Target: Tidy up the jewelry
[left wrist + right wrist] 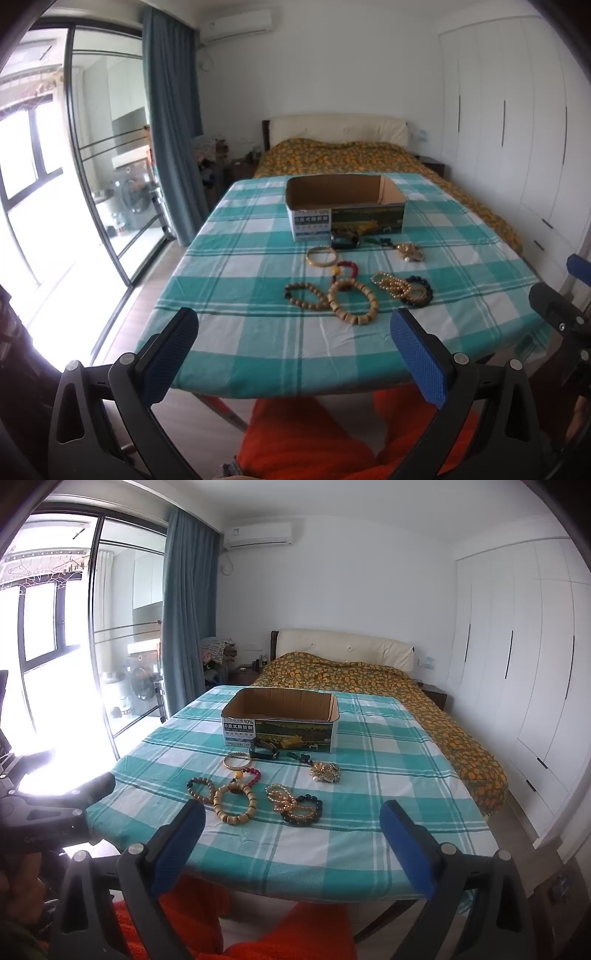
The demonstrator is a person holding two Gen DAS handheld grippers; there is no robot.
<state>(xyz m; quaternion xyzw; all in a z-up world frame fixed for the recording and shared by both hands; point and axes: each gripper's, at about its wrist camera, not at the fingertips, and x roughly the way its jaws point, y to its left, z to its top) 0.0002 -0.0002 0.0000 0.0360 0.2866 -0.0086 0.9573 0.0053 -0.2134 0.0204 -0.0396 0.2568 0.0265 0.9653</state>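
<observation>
Several bracelets lie on a table with a teal checked cloth point(258, 332) point(332, 845). A chunky wooden bead bracelet point(352, 301) point(235, 803), a pearl strand point(391, 284) point(280, 797), a dark bead bracelet point(421, 291) point(303, 812), a gold bangle point(321, 255) point(237, 761) and a gold brooch point(408, 252) point(325, 771) lie in front of an open cardboard box point(345, 206) point(280, 720). My left gripper point(295, 332) is open and empty at the near edge. My right gripper point(291, 827) is open and empty, also at the near edge.
A bed with an orange-patterned cover point(351, 155) point(369, 675) stands behind the table. White wardrobes point(517, 664) line the right wall. Glass sliding doors and a blue curtain point(170, 129) are at the left. Orange fabric point(314, 443) shows below the table.
</observation>
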